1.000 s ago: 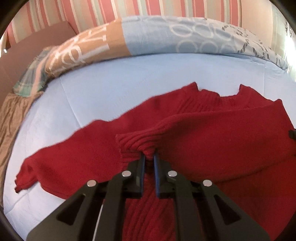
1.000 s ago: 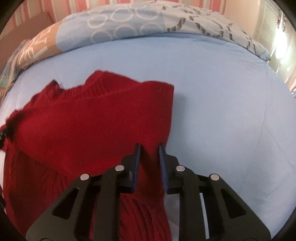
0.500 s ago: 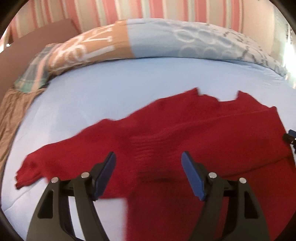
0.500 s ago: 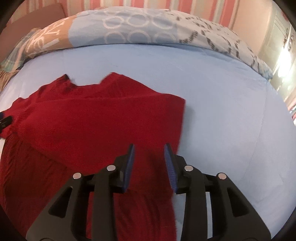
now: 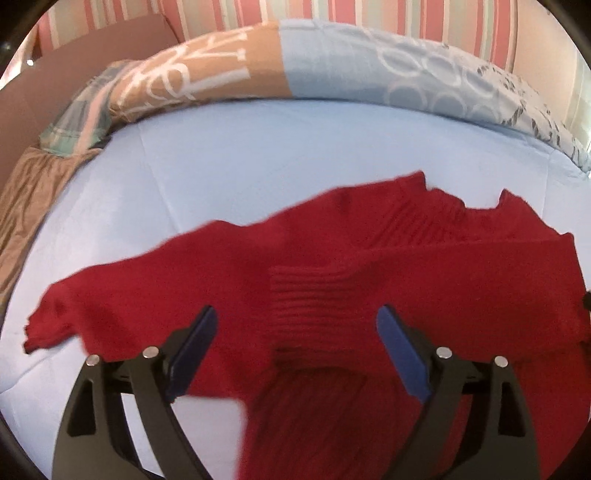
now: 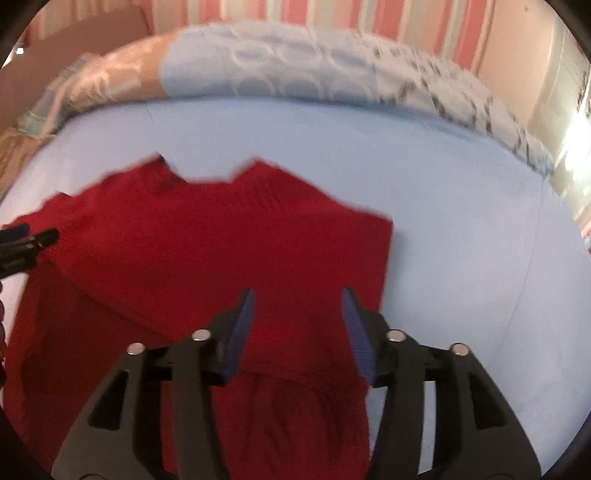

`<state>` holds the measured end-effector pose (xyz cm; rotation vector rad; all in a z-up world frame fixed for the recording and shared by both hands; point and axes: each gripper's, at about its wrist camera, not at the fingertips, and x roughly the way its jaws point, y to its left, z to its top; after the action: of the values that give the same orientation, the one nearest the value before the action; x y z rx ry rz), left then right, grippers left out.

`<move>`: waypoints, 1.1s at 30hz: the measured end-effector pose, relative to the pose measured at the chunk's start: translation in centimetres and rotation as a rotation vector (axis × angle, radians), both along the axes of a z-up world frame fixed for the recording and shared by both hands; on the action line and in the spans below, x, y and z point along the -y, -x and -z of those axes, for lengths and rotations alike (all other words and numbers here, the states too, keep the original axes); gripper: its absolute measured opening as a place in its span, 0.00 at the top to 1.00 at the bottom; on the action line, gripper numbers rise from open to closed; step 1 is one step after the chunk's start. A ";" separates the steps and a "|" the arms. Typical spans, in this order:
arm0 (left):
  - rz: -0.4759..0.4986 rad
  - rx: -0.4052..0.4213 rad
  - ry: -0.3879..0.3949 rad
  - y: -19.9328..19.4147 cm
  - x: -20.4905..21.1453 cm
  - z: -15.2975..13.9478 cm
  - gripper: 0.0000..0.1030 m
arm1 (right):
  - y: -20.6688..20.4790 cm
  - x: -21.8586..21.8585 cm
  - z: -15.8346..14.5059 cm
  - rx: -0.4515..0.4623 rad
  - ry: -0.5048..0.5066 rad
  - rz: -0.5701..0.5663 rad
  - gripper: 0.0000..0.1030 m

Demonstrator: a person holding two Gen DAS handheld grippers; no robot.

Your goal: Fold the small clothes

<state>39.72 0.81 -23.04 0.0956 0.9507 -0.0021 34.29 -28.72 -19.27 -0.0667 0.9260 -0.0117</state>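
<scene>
A red knit sweater lies flat on the light blue bed sheet. Its right sleeve is folded across the chest, with the ribbed cuff in the middle. Its left sleeve stretches out to the left. My left gripper is open and empty, just above the cuff. In the right wrist view the sweater shows a straight folded right edge. My right gripper is open and empty above that side. The left gripper's tip shows at the left edge there.
A patterned duvet in tan and pale blue is rolled along the far side of the bed. A brown bed skirt hangs at the left. A striped wall stands behind. Bare sheet lies right of the sweater.
Both grippers have let go of the sweater and opened wide. Both have drawn back and up a little. The folded sleeve now lies flat across the chest.
</scene>
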 end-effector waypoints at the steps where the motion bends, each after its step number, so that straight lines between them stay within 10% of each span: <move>1: -0.005 0.009 0.000 0.5 -0.7 -0.6 0.14 | 0.0 -0.6 -0.5 0.011 0.001 -0.011 0.49; 17: -0.177 0.039 -0.048 4.0 -15.4 -2.7 0.12 | -4.1 -14.5 -1.5 0.016 -0.046 -0.128 0.47; 29: -0.442 -0.010 0.072 5.2 -30.5 -0.2 0.15 | -6.3 -22.3 -0.1 -0.004 0.015 -0.217 0.47; 33: -0.494 -0.028 0.104 5.1 -32.4 0.7 0.42 | -6.3 -23.3 0.2 -0.016 0.045 -0.254 0.47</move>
<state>34.61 33.22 -23.77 -0.2377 0.9800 0.4028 40.58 -5.38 -19.45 -0.2262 0.9282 0.2032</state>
